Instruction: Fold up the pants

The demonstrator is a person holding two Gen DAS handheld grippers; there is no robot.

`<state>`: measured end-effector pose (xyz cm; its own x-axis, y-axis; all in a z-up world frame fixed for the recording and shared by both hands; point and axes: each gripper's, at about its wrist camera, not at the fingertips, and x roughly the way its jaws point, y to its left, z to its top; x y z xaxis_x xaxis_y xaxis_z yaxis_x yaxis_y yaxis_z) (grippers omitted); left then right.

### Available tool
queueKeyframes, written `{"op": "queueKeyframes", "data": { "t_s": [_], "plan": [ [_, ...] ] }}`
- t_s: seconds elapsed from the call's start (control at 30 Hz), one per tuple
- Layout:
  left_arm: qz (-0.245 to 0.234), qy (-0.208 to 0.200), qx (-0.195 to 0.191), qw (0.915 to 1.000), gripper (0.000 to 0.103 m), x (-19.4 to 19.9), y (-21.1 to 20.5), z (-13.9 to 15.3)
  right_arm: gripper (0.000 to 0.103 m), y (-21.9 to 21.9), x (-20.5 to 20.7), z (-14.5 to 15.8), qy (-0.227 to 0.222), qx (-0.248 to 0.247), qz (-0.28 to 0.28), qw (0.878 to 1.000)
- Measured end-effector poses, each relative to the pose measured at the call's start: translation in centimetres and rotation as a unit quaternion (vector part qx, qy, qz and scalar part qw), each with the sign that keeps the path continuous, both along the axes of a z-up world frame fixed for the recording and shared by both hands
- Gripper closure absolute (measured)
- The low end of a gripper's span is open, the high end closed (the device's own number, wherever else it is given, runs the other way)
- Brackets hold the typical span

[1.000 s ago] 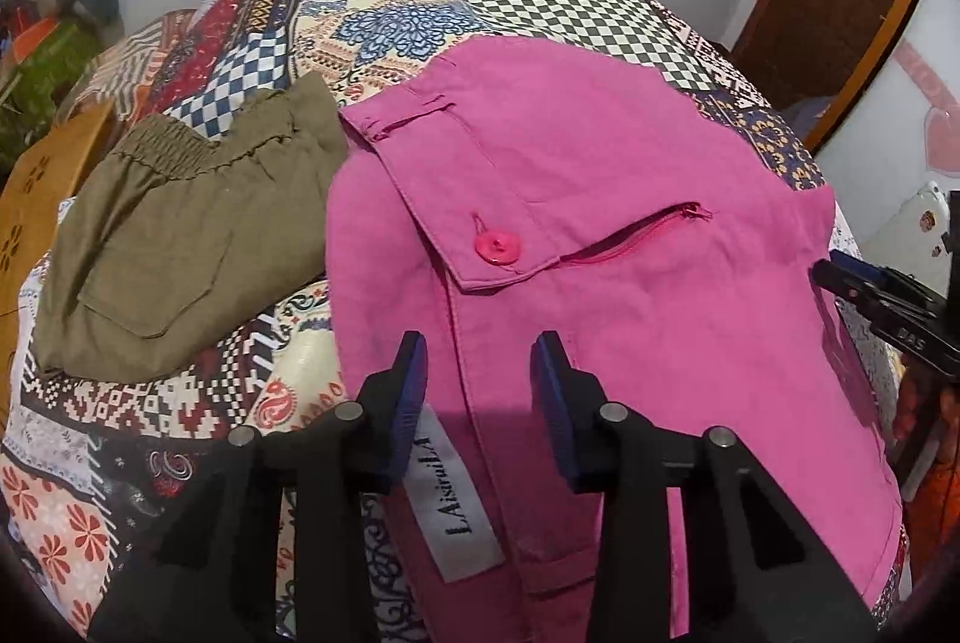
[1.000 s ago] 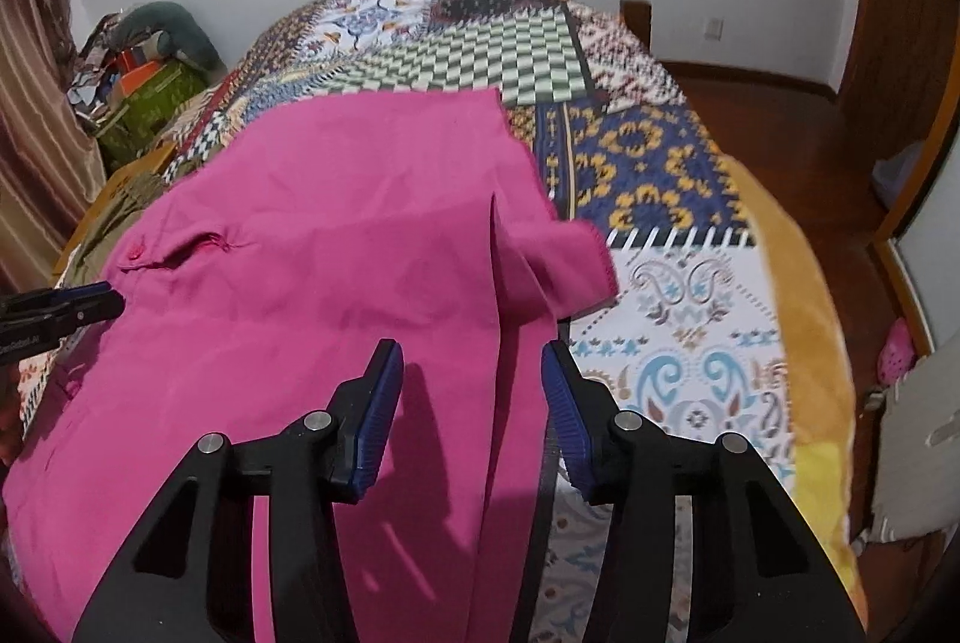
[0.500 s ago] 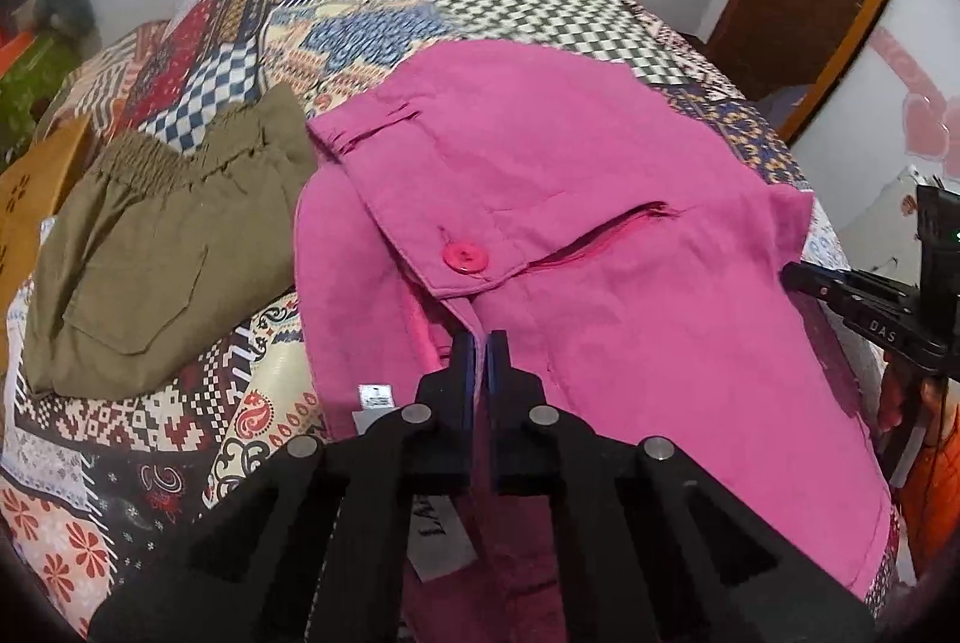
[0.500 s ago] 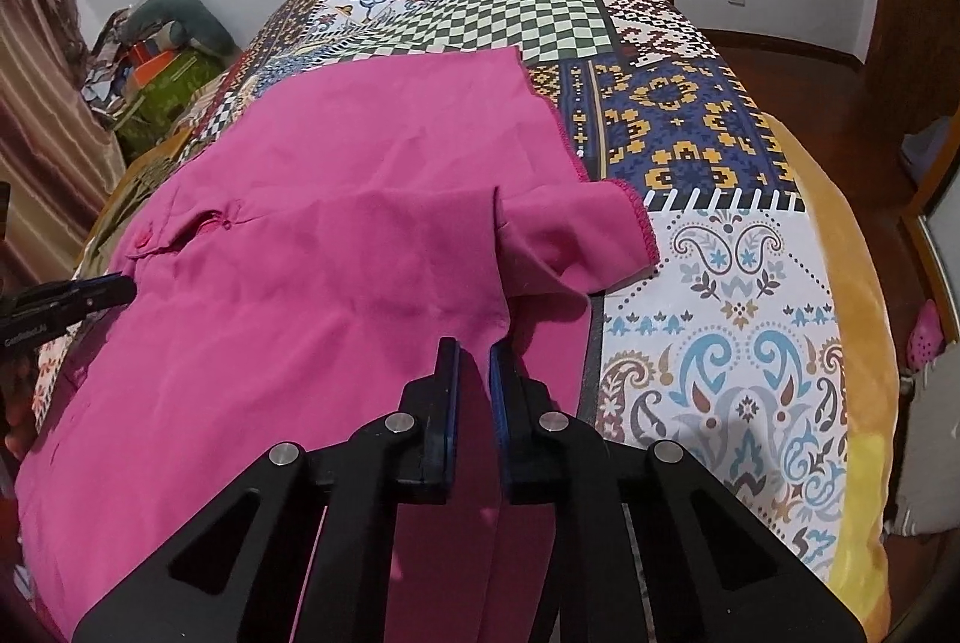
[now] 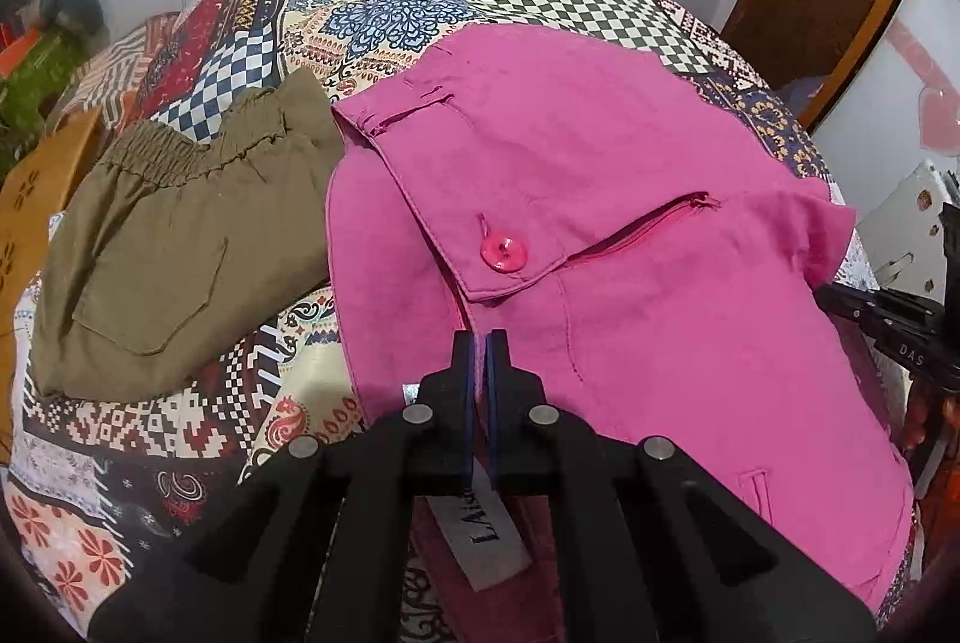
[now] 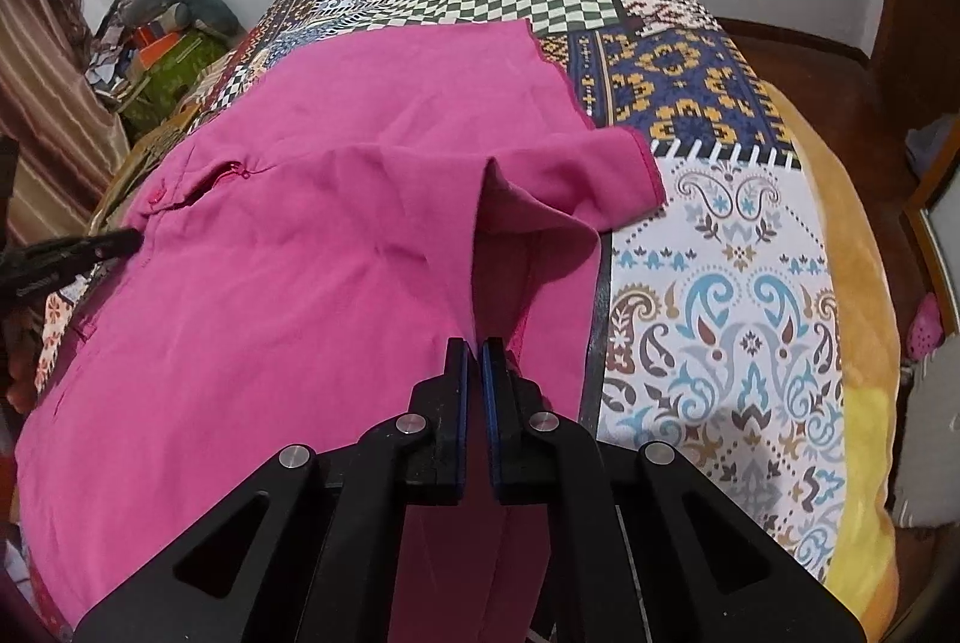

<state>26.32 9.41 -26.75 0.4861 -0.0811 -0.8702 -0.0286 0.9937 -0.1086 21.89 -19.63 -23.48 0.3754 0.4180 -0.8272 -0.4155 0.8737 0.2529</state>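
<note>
I have one pair of pink pants (image 5: 630, 199) lying spread across the near half of the bed (image 6: 744, 283), running along its near edge, waistband toward the left side and leg ends toward the right. One pink button (image 5: 503, 253) and one open zipper (image 5: 654, 223) show on the front, and one white label (image 5: 486, 535) pokes out at the waist.

My left gripper (image 5: 479, 343) has its fingers pressed together, pinching a thin ridge of pink cloth just below the button. My right gripper (image 6: 474, 349) is also squeezed tight, pinching a raised fold of cloth near the leg ends, where one leg end (image 6: 600, 175) is flipped back on itself.

My judgement of the risks: each pinch looks shallow and may catch only the top layer, so lifting could peel the layers apart or let the cloth slip free. The flipped leg end would likely get trapped as a crease inside the fold. Pulling unevenly would skew the fold line.

One second garment, an olive pair of shorts (image 5: 174, 235), lies touching the pink waistband toward the left edge of the bed; dragging the pants could snag it
</note>
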Motion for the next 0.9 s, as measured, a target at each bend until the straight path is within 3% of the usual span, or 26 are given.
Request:
{"op": "queueKeyframes", "data": {
  "t_s": [0.13, 0.27, 0.33, 0.4, 0.47, 0.7, 0.9],
  "plan": [
    [0.003, -0.001, 0.01, 0.9999, 0.099, -0.4, -0.3, 0.9, 0.098, 0.0, -0.2, 0.5, 0.006, 0.0, -0.005, 1.0],
    [0.016, -0.018, 0.015, 0.9996, 0.091, -0.5, 0.3, 2.6, 0.096, -0.4, -0.1, 1.8, -0.005, -0.007, -0.015, 1.0],
    [0.021, -0.03, 0.004, 0.9993, 0.087, -0.3, 0.7, 3.4, 0.091, -0.9, 0.2, 2.8, -0.016, 0.001, -0.019, 1.0],
    [0.026, -0.038, 0.008, 0.9989, 0.081, 0.2, 1.0, 3.9, 0.067, -1.3, 0.7, 3.8, -0.029, 0.006, -0.027, 0.999],
    [0.028, -0.043, 0.019, 0.9985, 0.075, 0.8, 1.2, 4.2, 0.062, -1.6, 1.2, 4.9, -0.053, 0.015, -0.034, 0.998],
    [0.03, -0.026, 0.024, 0.9989, 0.073, 3.5, 1.5, 3.1, 0.061, -1.5, 4.2, 4.7, -0.065, 0.011, -0.046, 0.997],
    [0.042, -0.009, 0.02, 0.9989, 0.063, 5.0, 2.1, 1.3, 0.061, -0.9, 6.7, 2.8, -0.049, 0.002, -0.049, 0.998]
  ]
}}
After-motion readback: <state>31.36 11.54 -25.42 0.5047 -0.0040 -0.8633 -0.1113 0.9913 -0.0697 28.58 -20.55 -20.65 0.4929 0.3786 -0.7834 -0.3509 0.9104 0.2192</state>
